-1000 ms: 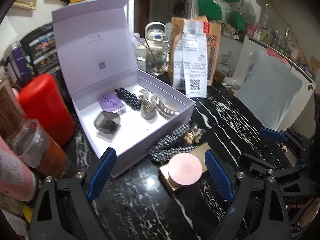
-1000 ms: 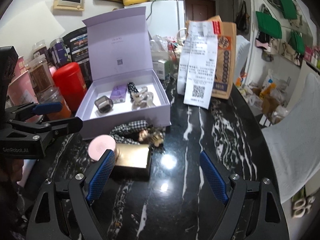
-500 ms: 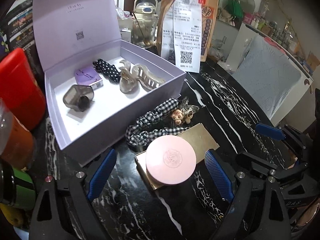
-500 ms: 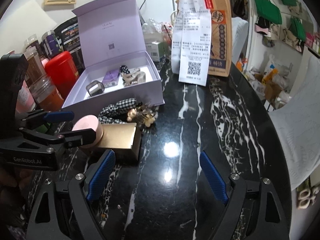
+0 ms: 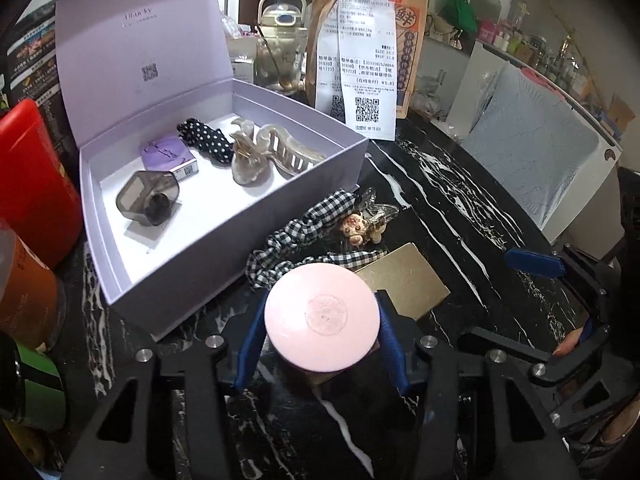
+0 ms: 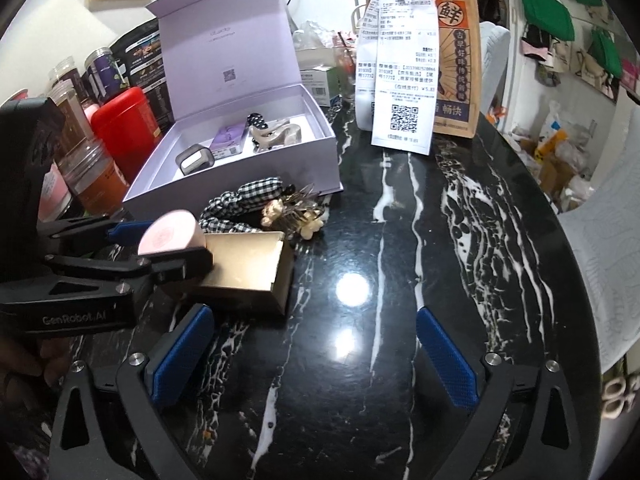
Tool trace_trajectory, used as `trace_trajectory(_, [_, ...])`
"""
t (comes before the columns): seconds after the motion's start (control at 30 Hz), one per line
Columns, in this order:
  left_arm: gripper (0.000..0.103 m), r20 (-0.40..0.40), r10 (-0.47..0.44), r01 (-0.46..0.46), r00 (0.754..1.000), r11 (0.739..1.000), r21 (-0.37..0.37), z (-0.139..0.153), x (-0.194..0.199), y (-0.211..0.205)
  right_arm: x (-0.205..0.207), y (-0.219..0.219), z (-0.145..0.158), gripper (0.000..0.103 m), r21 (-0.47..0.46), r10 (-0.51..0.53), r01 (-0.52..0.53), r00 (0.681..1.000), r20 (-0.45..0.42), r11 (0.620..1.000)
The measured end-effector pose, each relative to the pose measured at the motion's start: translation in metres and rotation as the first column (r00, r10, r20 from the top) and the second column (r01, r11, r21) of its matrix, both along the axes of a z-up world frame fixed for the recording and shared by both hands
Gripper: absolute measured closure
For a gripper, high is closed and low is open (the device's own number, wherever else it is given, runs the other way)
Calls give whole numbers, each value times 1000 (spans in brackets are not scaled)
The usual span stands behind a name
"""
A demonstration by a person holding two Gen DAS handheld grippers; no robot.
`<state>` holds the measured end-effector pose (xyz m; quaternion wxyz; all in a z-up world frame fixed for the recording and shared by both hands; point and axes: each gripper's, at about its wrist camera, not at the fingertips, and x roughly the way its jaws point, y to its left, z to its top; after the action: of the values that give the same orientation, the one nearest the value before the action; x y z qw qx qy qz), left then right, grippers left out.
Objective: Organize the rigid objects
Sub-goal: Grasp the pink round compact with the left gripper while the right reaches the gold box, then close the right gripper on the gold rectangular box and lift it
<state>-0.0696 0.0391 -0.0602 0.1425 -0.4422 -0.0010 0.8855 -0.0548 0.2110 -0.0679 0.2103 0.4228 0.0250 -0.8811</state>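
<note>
Glossy black marble table (image 6: 400, 280): my left gripper (image 5: 322, 326), wide before, now clamps the smooth round pink compact (image 5: 322, 316) atop the gold box (image 6: 248, 264); my right gripper (image 6: 316, 356) gapes wide.

Both tongs, left tongs (image 5: 322, 346) and right tongs (image 6: 314, 354), are black frames with silver screws and ribbed blue pads (image 6: 446, 362); white lettering apparently reads "GenRobot.AI".

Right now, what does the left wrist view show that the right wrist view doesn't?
Only the left wrist view shows the glass kettle behind the lilac box and the pink compact's flat top between the left tongs.

Only the right wrist view shows the open right tongs over bare tabletop, and jars on the left.

Both show the box, compact, gold box, checked scrunchie and receipt.
</note>
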Motion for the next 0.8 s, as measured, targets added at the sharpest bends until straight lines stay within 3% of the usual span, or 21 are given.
trace_trajectory(0.4, [52, -4, 69, -69, 998, 998, 12, 9, 17, -38, 1, -42, -10, 0, -3, 63, -62, 997, 46, 998])
trace_trajectory(0.8, [52, 19, 155, -156, 988, 987, 50, 6, 25, -83, -4, -81, -4, 0, 26, 63, -63, 998, -19, 998])
